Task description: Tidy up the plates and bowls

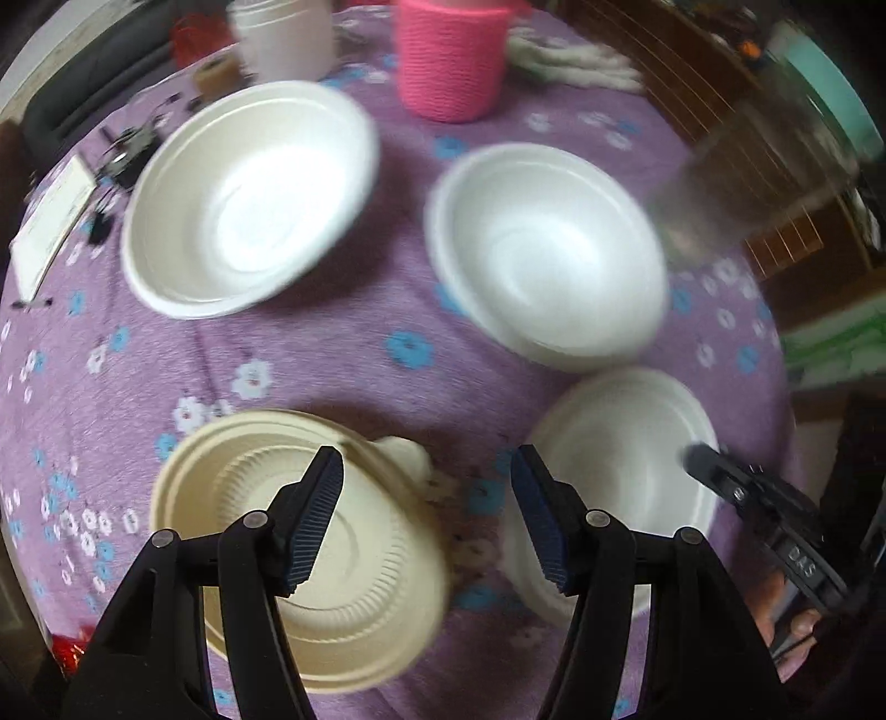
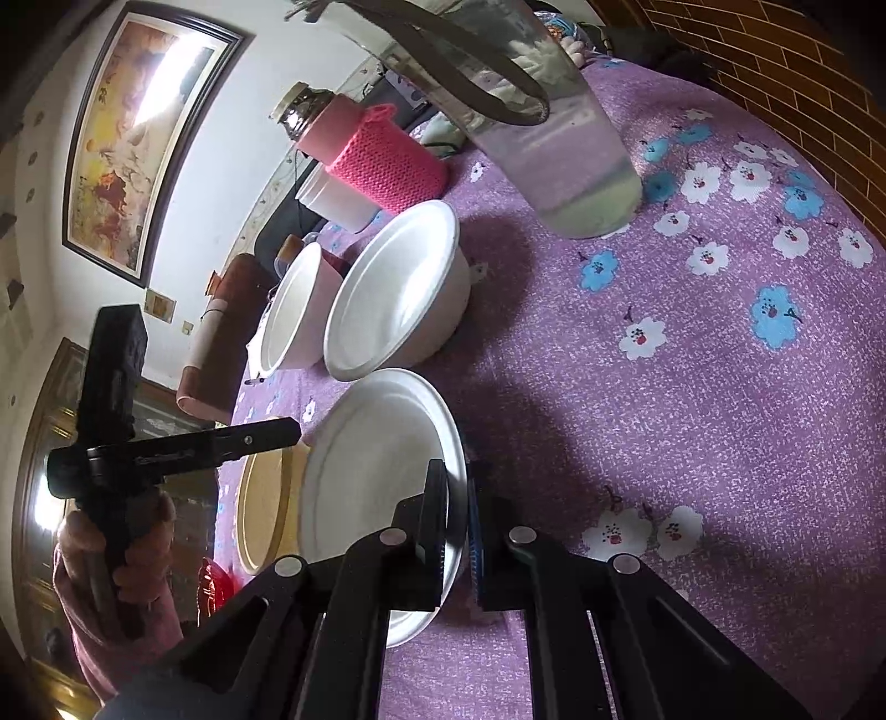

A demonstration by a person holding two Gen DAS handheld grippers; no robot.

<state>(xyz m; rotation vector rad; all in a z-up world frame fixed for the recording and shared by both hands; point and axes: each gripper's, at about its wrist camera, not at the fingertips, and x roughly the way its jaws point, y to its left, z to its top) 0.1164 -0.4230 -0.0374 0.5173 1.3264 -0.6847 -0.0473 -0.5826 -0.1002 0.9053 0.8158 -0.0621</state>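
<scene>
Three white foam bowls sit on the purple flowered tablecloth: one far left, one in the middle, one near right. A cream plate lies near left. My left gripper is open and empty, above the cloth between the cream plate and the near white bowl. My right gripper is shut on the rim of the near white bowl; it shows at the bowl's right edge in the left wrist view. The cream plate lies beyond that bowl.
A pink knitted bottle, a white cup and a clear glass jar stand at the far side. White cloth lies by the bottle. Small dark items and a paper lie far left.
</scene>
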